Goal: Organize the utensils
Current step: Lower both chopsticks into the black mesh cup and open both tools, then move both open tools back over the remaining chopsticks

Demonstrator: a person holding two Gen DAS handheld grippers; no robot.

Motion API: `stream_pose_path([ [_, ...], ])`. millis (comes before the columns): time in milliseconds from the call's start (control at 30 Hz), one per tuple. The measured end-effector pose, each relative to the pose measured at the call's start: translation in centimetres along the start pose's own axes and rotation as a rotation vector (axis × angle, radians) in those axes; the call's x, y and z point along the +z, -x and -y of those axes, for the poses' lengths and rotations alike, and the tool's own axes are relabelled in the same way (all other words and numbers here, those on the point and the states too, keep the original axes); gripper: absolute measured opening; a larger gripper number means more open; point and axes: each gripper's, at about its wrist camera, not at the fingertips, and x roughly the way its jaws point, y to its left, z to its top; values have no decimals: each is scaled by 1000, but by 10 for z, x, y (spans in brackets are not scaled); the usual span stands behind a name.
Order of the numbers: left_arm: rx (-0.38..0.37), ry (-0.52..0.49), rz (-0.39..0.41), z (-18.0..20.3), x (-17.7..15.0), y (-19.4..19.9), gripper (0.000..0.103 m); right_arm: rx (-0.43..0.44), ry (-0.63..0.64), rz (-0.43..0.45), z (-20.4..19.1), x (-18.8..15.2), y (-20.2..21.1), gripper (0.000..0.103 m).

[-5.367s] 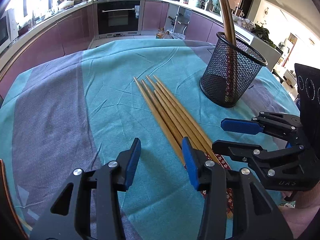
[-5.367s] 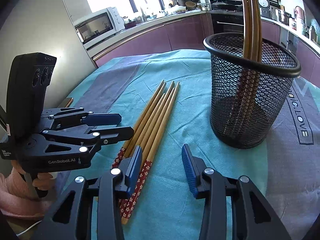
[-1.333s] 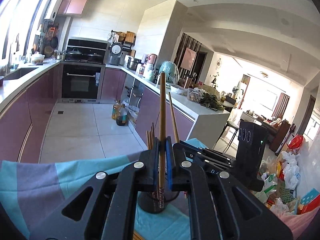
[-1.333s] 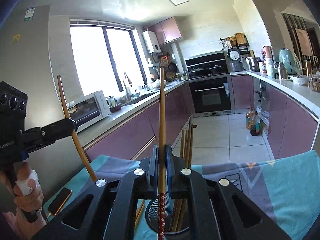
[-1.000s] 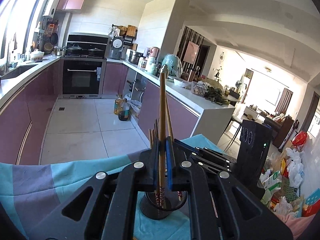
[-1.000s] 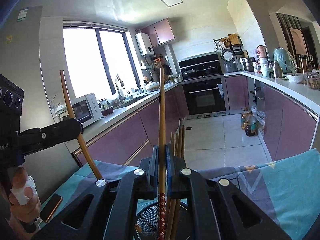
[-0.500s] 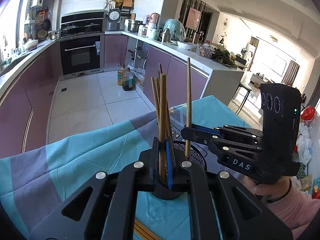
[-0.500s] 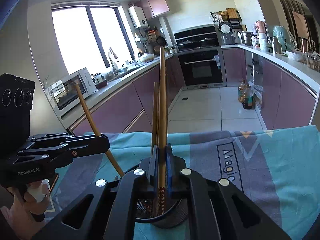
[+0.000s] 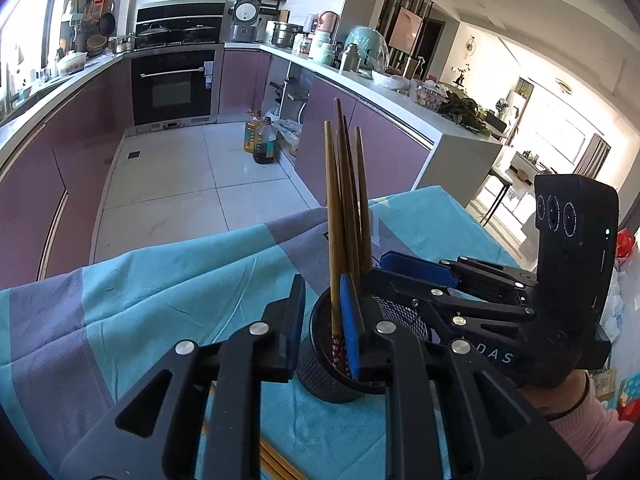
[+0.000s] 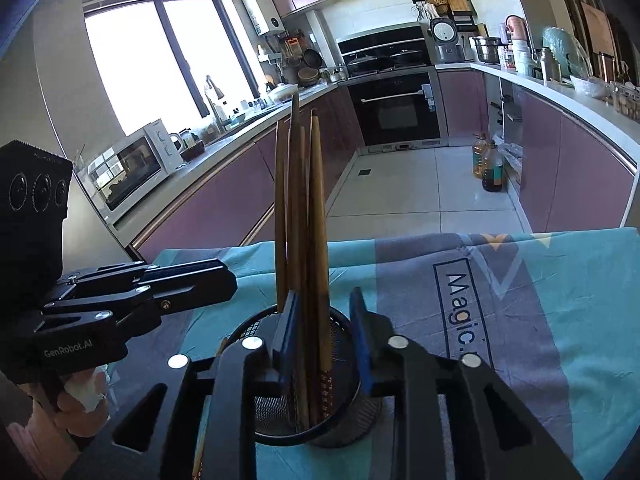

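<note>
A black mesh holder (image 9: 340,376) stands on the teal and grey tablecloth, also in the right wrist view (image 10: 344,412). Several wooden chopsticks (image 9: 344,216) stand upright in it, seen in the right wrist view too (image 10: 302,216). My left gripper (image 9: 322,322) is open just above the holder's rim, its jaws apart on either side of one chopstick. My right gripper (image 10: 324,330) is open over the holder with the chopsticks between its jaws. More chopsticks (image 9: 276,466) lie on the cloth under my left gripper.
The tablecloth (image 10: 520,304) covers the table, whose far edge drops to the kitchen floor. Purple cabinets, an oven (image 9: 172,88) and two oil bottles (image 9: 260,140) are beyond. The right gripper's body (image 9: 520,312) is close beside my left one.
Both grippers came down over the holder with a chopstick each and opened; both chopsticks now stand in the holder with the others.
</note>
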Motion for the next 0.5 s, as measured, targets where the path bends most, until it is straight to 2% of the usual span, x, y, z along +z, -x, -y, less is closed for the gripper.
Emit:
stream_pose_path([
  [200, 43, 1, 83, -6, -18, 28, 28, 9, 32, 52, -10, -6, 19, 27],
  [333, 89, -6, 134, -15, -39, 56, 33, 65, 83, 82, -27, -16, 39, 33],
  [400, 109, 0, 139, -21, -53, 68, 35, 94, 120, 83, -39, -24, 47, 37],
  [500, 144, 13, 114, -33, -75, 73, 36, 140, 173, 46, -58, -40, 48, 38],
])
